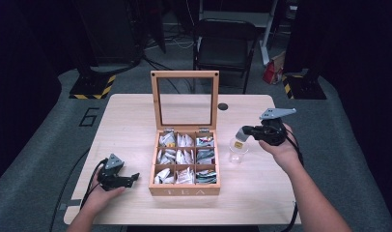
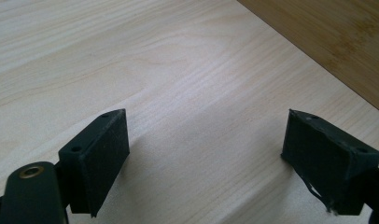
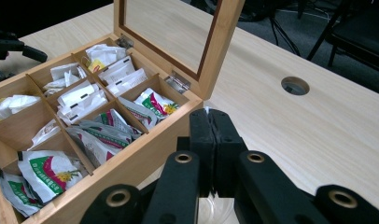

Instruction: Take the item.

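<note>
- Two grippers are at work: the left gripper [image 1: 133,178] rests low on the table [image 1: 126,121] just beside the tea box [image 1: 184,189], its jaws spread wide with nothing between them and only bare wood under them in the left gripper view.
- Over at the right, the right gripper [image 1: 242,132] hangs over a clear cup [image 1: 238,153] that stands just right of the box; its jaws are pressed together, and a thin white sliver pokes up at their tips [image 3: 207,111] in the right gripper view.
- A small yellow-marked tag [image 1: 238,144] hangs below those jaws at the cup's mouth, so I judge they pinch a tea bag by its string or paper, though the bag itself is too small to make out.
- Risk: the cup looks light and is not held; a sideways pull or a snagged string could tip it or slide it against the box.
- Risk: with so thin a pinch, the bag could slip and land beside the cup.
- Nine compartments divide the box, each holding sachets [image 3: 80,98]: mostly white ones at the far and left side, green-and-red printed ones [image 3: 43,170] along the right column.
- Its glass lid [image 1: 186,99] stands upright on its hinges, and a knock from either hand could drop it shut.
</note>
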`<state>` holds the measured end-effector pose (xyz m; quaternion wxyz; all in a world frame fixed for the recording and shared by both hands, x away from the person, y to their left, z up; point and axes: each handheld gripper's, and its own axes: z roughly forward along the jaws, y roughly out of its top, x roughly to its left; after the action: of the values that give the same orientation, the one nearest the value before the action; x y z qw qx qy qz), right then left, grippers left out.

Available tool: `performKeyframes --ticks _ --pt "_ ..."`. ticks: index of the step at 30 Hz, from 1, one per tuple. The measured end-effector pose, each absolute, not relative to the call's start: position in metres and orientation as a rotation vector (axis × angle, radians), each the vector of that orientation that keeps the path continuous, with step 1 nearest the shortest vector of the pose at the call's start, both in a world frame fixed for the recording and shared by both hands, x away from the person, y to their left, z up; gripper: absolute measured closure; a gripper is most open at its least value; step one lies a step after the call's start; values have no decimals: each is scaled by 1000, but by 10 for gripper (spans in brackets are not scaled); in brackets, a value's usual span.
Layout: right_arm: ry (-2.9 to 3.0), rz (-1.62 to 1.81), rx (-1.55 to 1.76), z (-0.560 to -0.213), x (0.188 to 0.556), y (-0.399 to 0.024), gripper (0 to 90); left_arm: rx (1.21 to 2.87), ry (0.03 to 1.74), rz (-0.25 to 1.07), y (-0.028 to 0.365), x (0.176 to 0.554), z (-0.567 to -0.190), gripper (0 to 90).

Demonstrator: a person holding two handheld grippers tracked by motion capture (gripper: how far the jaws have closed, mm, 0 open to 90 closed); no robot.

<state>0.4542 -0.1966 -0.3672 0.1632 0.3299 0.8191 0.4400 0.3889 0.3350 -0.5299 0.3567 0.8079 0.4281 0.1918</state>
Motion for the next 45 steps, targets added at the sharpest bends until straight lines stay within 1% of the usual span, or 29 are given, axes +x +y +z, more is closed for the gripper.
performKeyframes --ticks 16,32,45 --pt "2349 1222 978 -390 454 -200 891 2082 1106 499 335 389 -530 141" --pt "2381 1170 992 -410 455 -190 890 2090 1105 490 335 389 -530 141" --pt "2384 1167 1016 -421 457 -188 839 2075 1106 503 335 389 -531 141"
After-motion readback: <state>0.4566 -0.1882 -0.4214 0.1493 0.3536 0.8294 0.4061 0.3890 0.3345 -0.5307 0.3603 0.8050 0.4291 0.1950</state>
